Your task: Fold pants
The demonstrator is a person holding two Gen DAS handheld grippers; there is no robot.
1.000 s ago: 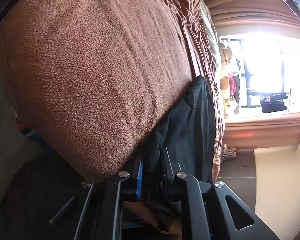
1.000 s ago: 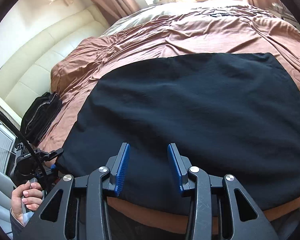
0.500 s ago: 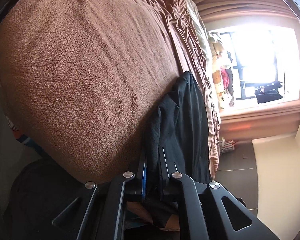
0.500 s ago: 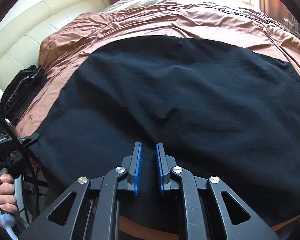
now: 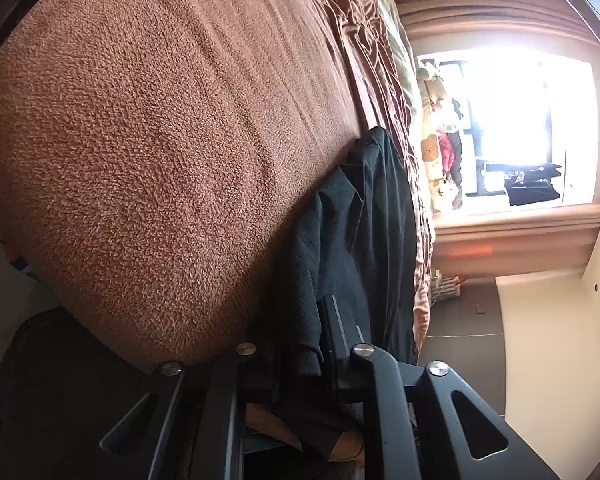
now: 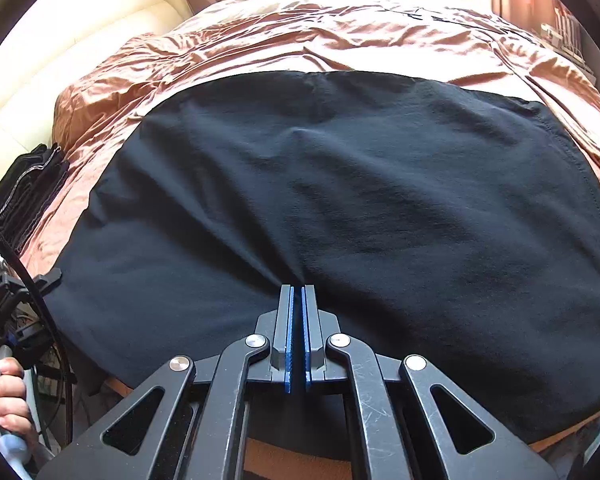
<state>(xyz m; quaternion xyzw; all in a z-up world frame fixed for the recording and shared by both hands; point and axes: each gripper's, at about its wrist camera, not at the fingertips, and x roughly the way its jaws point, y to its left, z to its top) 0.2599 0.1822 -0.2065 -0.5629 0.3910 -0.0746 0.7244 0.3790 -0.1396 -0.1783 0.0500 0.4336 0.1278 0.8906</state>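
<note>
On the bed, near edge, as I read it from my remote station:

Item: black pants, spread flat on the brown sheet, near hem overhanging the bed's edge.

Right claw: jaws have just closed, pinching a small ridge of pants fabric at the tips. Risk: so shallow a bite may catch only the top layer, which would slip out or peel apart when I lift.

Left claw: clamped on bunched pants fabric at the bed's corner. Risk: uneven lift between my two grips would skew the fold.

Also: dark folded stack at left; a dragged hem could sweep it
</note>
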